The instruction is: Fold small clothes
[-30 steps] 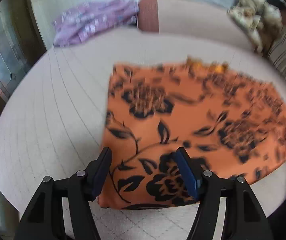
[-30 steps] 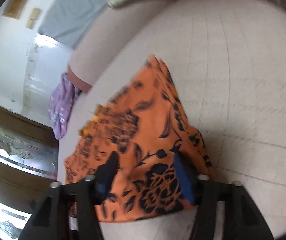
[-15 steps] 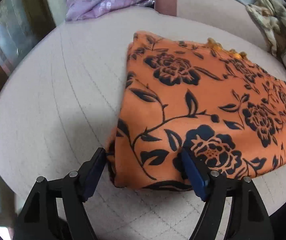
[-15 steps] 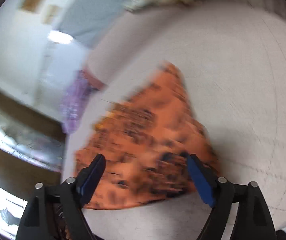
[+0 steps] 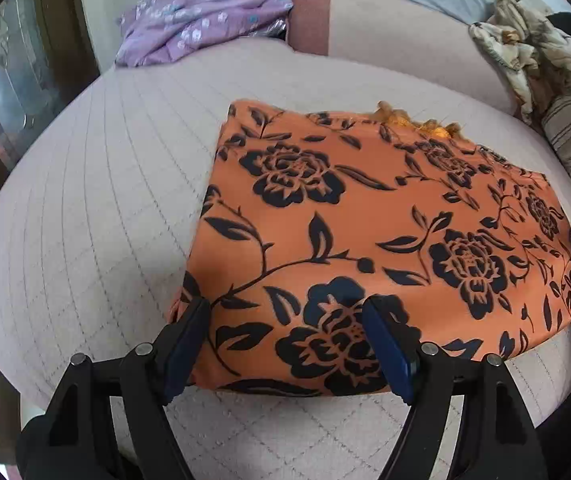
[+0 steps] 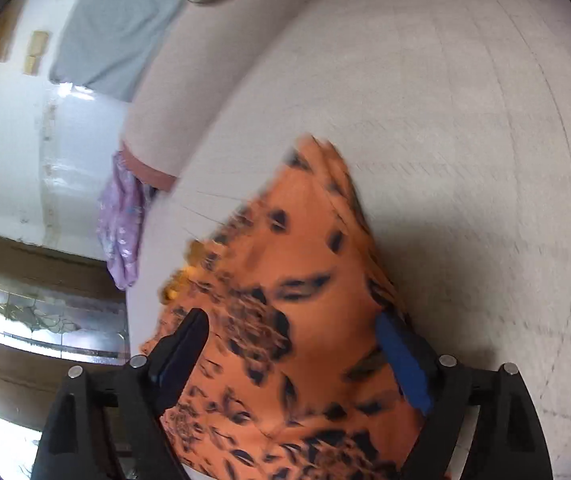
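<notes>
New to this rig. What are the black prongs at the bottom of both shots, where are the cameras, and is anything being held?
There is no robot here: a person holds a two-finger gripper in each hand, and a fisheye camera on each one looks forward along its fingers. So the prongs are the fingers themselves.

The left wrist view shows the left gripper over the near edge of a folded orange cloth with black flowers, which lies flat on a pale quilted bed or sofa surface. The right wrist view, blurred, shows the right gripper over the same cloth from another side; its fingers are opening.

Nothing is held: both grippers are open with cloth between the fingers. A crumpled purple garment lies at the far edge.
</notes>
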Tool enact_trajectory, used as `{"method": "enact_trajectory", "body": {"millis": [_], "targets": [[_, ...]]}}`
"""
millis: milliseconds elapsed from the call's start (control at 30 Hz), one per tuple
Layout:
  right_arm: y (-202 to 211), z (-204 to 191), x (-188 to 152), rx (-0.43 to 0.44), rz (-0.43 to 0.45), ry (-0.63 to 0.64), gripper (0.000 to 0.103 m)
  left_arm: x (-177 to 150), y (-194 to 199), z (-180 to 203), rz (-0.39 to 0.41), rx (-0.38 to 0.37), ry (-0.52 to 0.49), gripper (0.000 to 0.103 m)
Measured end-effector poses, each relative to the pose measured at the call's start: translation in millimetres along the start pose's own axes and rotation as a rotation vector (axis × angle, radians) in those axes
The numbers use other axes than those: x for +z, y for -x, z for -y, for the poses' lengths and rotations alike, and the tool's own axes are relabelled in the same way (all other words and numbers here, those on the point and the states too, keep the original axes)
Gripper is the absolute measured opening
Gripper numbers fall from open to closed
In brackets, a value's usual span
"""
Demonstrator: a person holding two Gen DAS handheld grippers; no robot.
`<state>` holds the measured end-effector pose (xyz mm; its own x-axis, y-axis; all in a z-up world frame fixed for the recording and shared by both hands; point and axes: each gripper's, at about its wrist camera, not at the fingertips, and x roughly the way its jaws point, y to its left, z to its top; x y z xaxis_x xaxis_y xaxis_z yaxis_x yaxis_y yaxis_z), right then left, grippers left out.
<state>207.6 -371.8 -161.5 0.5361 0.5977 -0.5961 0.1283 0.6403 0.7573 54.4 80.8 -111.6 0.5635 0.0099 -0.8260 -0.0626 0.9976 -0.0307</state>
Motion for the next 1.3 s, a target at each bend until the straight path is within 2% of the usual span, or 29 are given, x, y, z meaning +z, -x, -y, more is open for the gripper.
{"method": "enact_trajectory", "body": {"millis": [67,133,200,233,267,333,367,433,533,633,767,800,833,867,900,967,1033,1133,1200,1233,1300], "targets": [[8,-24,6,0.043,0.027,0.094,0.089,-2,2,6,0.023,-0.010,-0.012,0.079],[-5,-34,18,0.057,0.006,0.114,0.089,1,-5,13,0.026,-0.035,-0.017,0.079],[-35,-26,34,0.032,-0.027,0.095,0.089,0,-24,18,-0.033,-0.024,-0.023,0.080],[-55,-13,44,-0.032,-0.047,0.068,0.089,-1,-28,18,-0.034,-0.015,-0.026,0.082],[-69,2,49,-0.042,-0.069,0.011,0.090,-2,-27,21,-0.016,-0.004,-0.041,0.082],[-58,2,54,-0.006,-0.026,-0.034,0.090,-1,-22,23,-0.025,0.003,-0.067,0.082],[-53,-6,54,0.000,-0.019,-0.013,0.090,-1,-18,23,-0.019,-0.002,-0.060,0.082],[-38,-28,45,0.037,-0.001,0.053,0.090,1,-17,18,-0.020,-0.006,-0.027,0.082],[-21,-43,24,0.051,0.012,0.079,0.090,2,-16,13,-0.040,-0.001,-0.004,0.082],[-3,-56,-19,0.069,-0.019,0.114,0.090,0,-11,11,-0.037,0.023,-0.002,0.082],[9,-56,-82,0.128,-0.089,0.161,0.090,-5,6,2,-0.026,0.010,0.037,0.082],[2,-58,-92,0.121,-0.095,0.171,0.090,-5,7,1,-0.026,0.013,0.040,0.082],[-6,-45,-103,0.064,-0.117,0.152,0.090,-6,10,0,-0.027,0.015,0.040,0.082],[-13,-36,-107,0.024,-0.138,0.133,0.090,-7,12,0,-0.029,0.018,0.038,0.082],[-15,-26,-112,0.029,-0.131,0.120,0.090,-7,16,0,-0.027,0.019,0.036,0.082],[-2,-30,-114,0.024,-0.103,0.116,0.090,-8,24,-2,-0.005,0.021,0.037,0.082],[9,-38,-114,0.057,-0.076,0.143,0.090,-10,28,-5,-0.001,0.021,0.046,0.082],[6,-38,-114,0.042,-0.074,0.167,0.090,-11,30,-7,-0.002,0.016,0.064,0.082],[-9,-28,-116,-0.008,-0.094,0.131,0.089,-11,31,-6,-0.004,0.014,0.056,0.082],[-4,-20,-117,0.031,-0.069,0.091,0.089,-11,33,-5,0.001,0.018,0.046,0.082],[9,-29,-117,0.025,-0.049,0.079,0.090,-11,35,-6,0.012,0.027,0.043,0.082]]}}
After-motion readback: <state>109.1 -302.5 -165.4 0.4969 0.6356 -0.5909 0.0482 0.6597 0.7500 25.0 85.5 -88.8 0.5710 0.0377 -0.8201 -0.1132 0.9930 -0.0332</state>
